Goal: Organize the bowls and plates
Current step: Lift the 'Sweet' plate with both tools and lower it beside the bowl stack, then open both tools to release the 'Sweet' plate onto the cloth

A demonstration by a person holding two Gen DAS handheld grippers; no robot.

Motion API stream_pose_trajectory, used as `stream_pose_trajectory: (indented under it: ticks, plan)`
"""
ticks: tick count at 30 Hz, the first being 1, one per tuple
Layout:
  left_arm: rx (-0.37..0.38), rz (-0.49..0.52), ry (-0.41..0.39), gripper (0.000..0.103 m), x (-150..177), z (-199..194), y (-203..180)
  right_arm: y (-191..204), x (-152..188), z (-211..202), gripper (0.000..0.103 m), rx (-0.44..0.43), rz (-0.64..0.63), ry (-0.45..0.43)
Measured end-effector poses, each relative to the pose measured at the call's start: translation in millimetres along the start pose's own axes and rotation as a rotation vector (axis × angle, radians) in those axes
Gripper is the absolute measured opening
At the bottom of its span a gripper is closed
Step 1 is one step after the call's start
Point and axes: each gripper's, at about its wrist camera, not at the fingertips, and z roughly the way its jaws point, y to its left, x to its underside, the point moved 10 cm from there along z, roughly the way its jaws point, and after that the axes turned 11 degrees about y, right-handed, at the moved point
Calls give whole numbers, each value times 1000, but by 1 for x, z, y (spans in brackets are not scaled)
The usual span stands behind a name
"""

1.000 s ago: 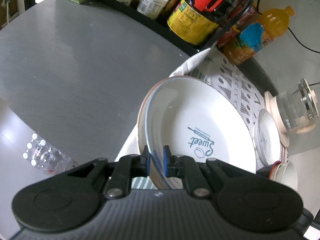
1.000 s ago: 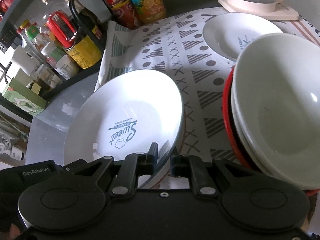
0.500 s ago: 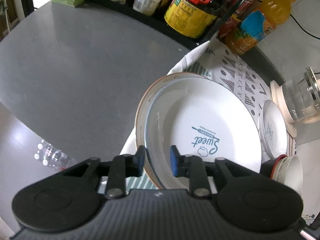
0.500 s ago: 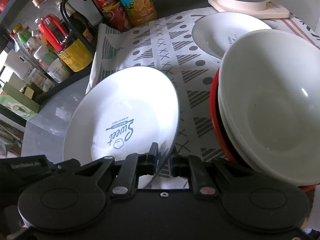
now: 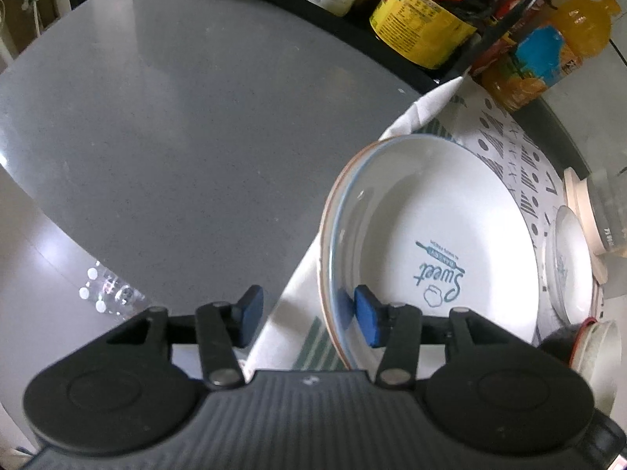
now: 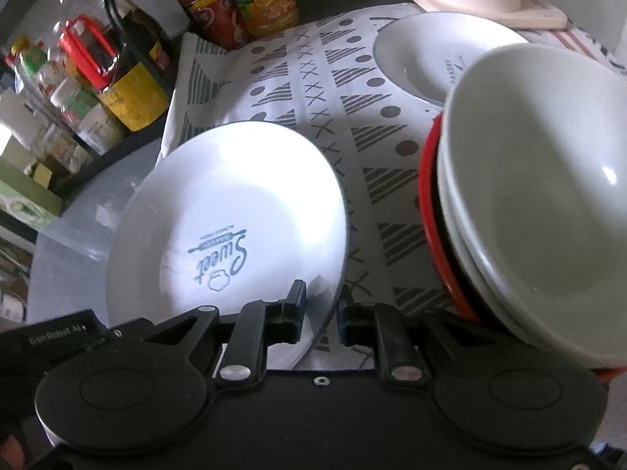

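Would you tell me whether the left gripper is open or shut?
Open: the left gripper has its blue pads spread wide around the plate rim.

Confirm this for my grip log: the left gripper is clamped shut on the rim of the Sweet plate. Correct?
No. The left gripper is open, its jaws spread wide on either side of the rim of the Sweet plate; the left wrist view shows it.

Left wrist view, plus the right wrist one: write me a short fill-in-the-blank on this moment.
The large plate is printed with the word ___.
The left gripper is ___, its pads straddling that plate's rim.
The white bowls are nested in a ___ bowl.
Missing words: Sweet; open; red.
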Motion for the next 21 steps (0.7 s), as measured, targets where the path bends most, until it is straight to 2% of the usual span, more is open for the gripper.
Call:
stream_pose_trajectory:
  ticks: [5,8,9,10,12,14,16,19,21]
  plan:
    - [10,-12,-5,49,-3,-6,2,5,-1,-4,30,-7,-32,22]
    - [24,2,-25,49,-5,-16,-3,14,2,-18,54,-73,-63,15]
    - [28,9,-33,49,-6,-19,-6,17,2,-24,68,-82,-79,0]
    - [34,16,-37,49,-6,-22,-8,19,2,-31,76,-94,-97,-15]
    - [36,26,-45,51,-7,-27,-12,24,3,-40,82,-140,-108,-23]
    - [39,36,-66,57,-9,-34,-15,22,0,-53,94,-138,-112,-65]
    - [50,51,-87,71,-11,-41,-19,20,-6,-68,103,-127,-120,-128]
    - [70,62,-118,87,-16,-55,-24,11,-13,-86,103,-141,-91,-182]
    - [73,77,-140,91,-18,-62,-30,1,-20,-97,103,-134,-57,-219]
